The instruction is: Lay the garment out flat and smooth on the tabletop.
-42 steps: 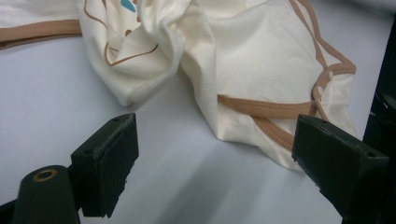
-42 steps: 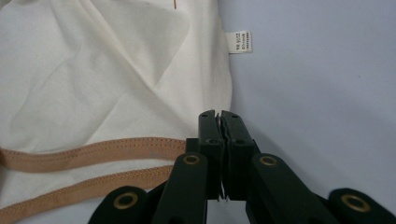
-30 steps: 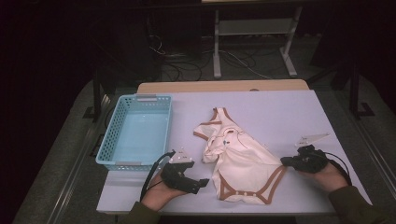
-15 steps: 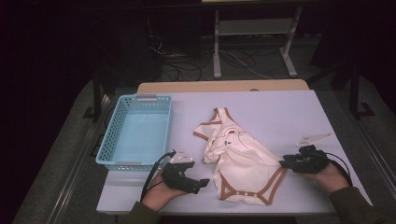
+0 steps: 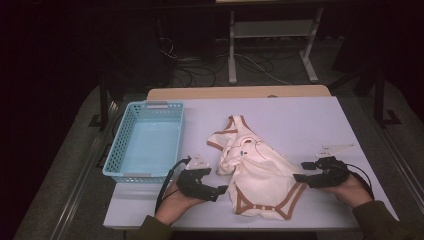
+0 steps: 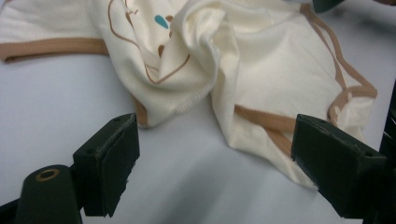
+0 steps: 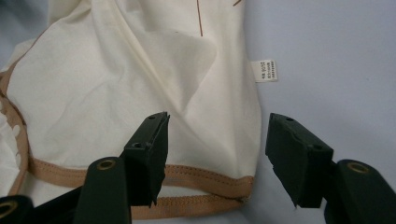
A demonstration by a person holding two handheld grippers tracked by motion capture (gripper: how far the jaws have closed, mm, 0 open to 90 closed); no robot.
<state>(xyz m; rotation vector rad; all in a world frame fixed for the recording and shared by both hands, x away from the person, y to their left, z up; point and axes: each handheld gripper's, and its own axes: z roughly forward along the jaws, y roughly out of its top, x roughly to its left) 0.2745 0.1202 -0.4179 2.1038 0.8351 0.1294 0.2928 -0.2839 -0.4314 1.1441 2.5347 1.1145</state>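
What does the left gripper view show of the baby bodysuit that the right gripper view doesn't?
The left gripper view shows the bodysuit's printed front, with brown line art and a teal spot, bunched into folds, and a brown-trimmed sleeve at the upper left. The right gripper view shows a small white care label sticking out from the side seam, and a plain cream panel above a brown hem. Both show cream fabric with brown binding lying on the pale table, and black jaws standing apart with nothing pinched; the right gripper's have just been opening.
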